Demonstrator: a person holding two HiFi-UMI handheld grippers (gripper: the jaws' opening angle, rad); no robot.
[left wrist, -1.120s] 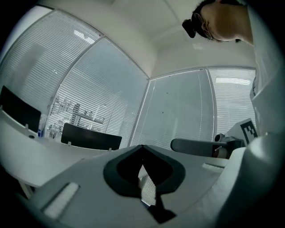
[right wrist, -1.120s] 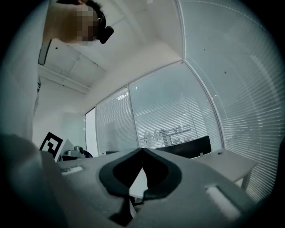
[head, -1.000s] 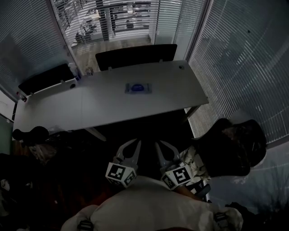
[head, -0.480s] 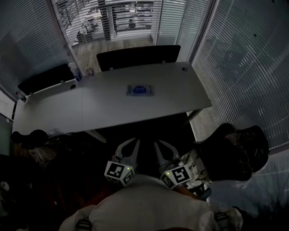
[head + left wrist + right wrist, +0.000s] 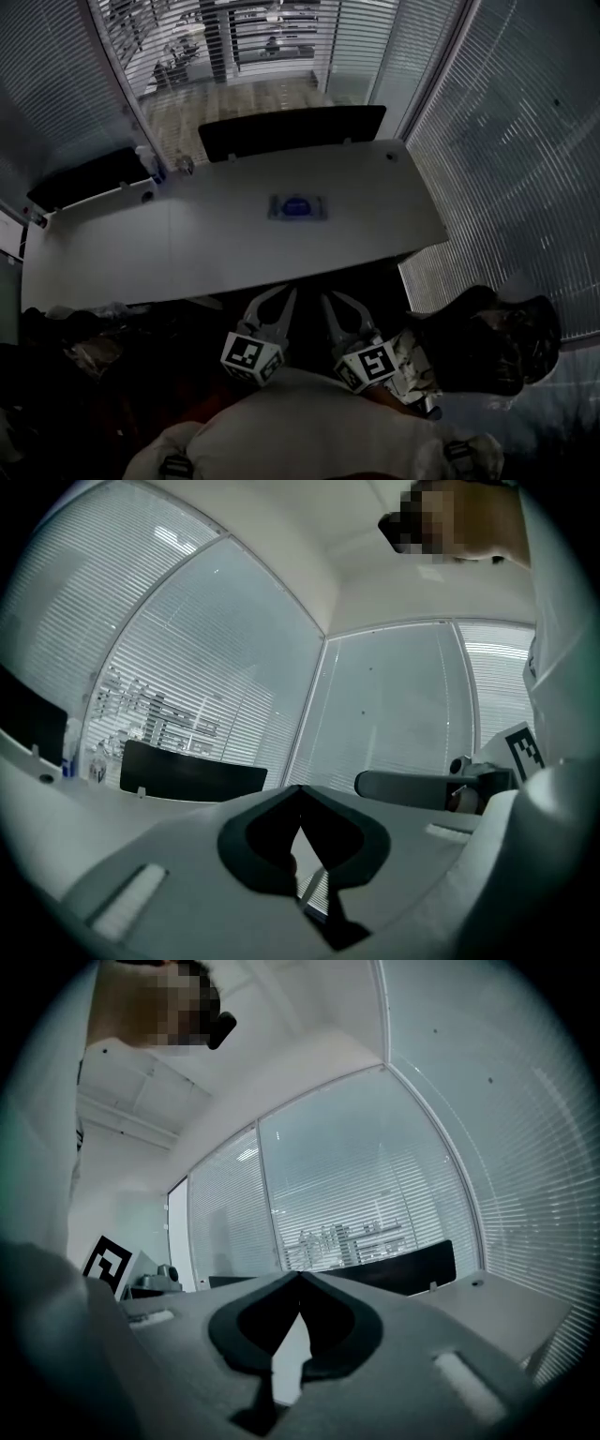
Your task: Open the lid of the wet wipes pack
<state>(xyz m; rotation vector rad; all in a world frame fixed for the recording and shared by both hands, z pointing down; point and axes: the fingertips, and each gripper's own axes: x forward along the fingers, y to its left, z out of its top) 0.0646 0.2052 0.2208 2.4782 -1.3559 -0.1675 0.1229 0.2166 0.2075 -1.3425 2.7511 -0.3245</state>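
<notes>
**Both tongs shut and empty, short of the surface; wipes pack lies mid-surface**

The pack of wet wipes lies flat near the middle of the long pale surface, a little closer to the far edge than to the near one. Its blue top faces up, and it is too small to tell how the lid sits. Bare surface surrounds it on all sides.

The left tongs and the right tongs are side by side just short of the near edge, over dark floor. Each pair is pressed together at the tips with nothing between them. Only the near edge and open surface lie between the tongs and the pack.

A black chair is tucked in at the far edge behind the pack, and a second chair stands toward the far left corner. A small bottle stands at that far edge. Slatted blinds cover the glass walls around, and a dark seat piled with stuff is past the right end.
</notes>
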